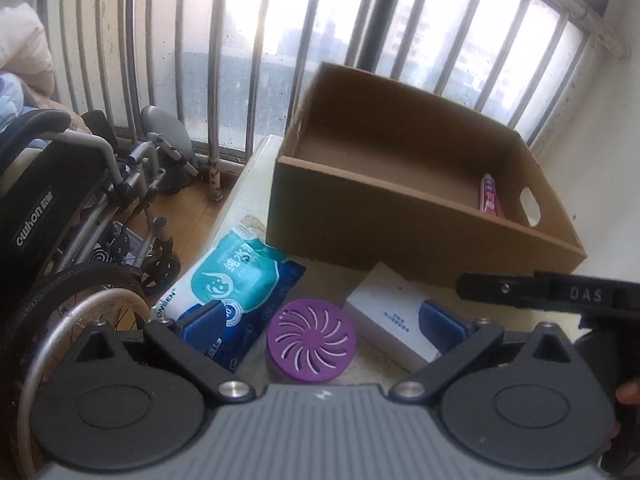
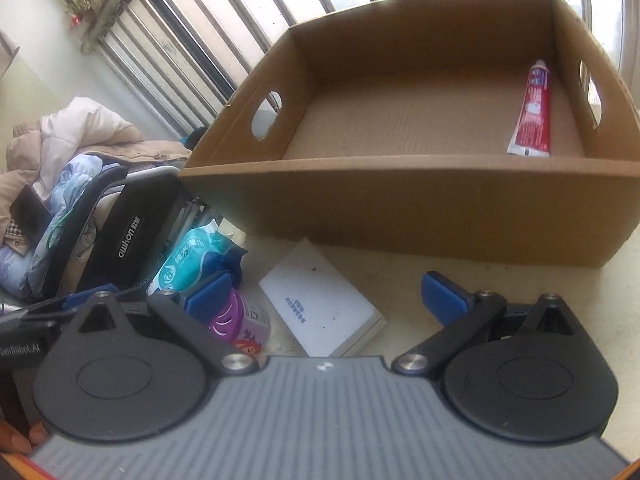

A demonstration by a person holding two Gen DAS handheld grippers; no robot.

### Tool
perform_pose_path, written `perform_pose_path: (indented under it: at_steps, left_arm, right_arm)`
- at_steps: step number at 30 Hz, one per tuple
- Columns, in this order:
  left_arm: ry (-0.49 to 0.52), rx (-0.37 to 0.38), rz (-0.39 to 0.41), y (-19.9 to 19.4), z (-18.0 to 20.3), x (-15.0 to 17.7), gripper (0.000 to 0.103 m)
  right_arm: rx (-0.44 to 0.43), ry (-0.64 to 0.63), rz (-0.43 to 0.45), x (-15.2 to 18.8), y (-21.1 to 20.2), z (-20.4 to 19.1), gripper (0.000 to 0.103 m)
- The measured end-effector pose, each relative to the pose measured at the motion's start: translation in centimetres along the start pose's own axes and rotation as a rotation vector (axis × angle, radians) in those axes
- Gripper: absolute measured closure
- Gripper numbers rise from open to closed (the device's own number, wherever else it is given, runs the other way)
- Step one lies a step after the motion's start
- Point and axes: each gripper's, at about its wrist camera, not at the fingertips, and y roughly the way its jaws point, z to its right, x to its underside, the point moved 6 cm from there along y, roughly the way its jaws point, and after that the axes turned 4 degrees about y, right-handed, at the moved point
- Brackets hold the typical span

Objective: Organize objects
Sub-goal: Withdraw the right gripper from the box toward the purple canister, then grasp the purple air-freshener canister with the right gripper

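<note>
I see the toothpaste (image 2: 531, 111) lying flat in the cardboard box (image 2: 400, 208), far right side by the handle hole. W/ both claws spread wide, nothing held: left claw (image 1: 322, 322) hangs over the purple jar (image 1: 311, 340), right claw (image 2: 326, 294) over the white box (image 2: 320, 300). Wipes pack (image 1: 236, 280) sits near left on the tabletop (image 2: 500, 280).

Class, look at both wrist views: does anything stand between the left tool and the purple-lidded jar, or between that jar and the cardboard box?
Nothing visible blocks the left tool: its fingers are spread either side of the purple-lidded jar. Toward the cardboard box, only the box's own near wall rises in the path; the white box lies beside the jar.
</note>
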Motion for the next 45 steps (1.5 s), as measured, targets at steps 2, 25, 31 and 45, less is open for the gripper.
perform_pose_path:
  at_steps: [2,25,31,45]
  left_arm:
    - [0.048,-0.003,-0.021,0.4,0.8,0.5,0.000]
    - [0.250,-0.191,-0.207,5.7,1.9,3.4,0.030]
    - [0.243,-0.177,-0.229,6.2,2.0,3.6,0.033]
    - [0.201,-0.172,-0.247,6.8,1.6,4.0,0.041]
  right_arm:
    - [-0.027,0.014,0.002,0.0,0.7,-0.4,0.001]
    - [-0.304,-0.199,-0.282,0.6,8.6,-7.7,0.050]
    - [-0.273,-0.212,-0.337,0.8,10.2,-7.7,0.056]
    - [-0.269,-0.155,-0.407,2.4,11.0,-7.6,0.064]
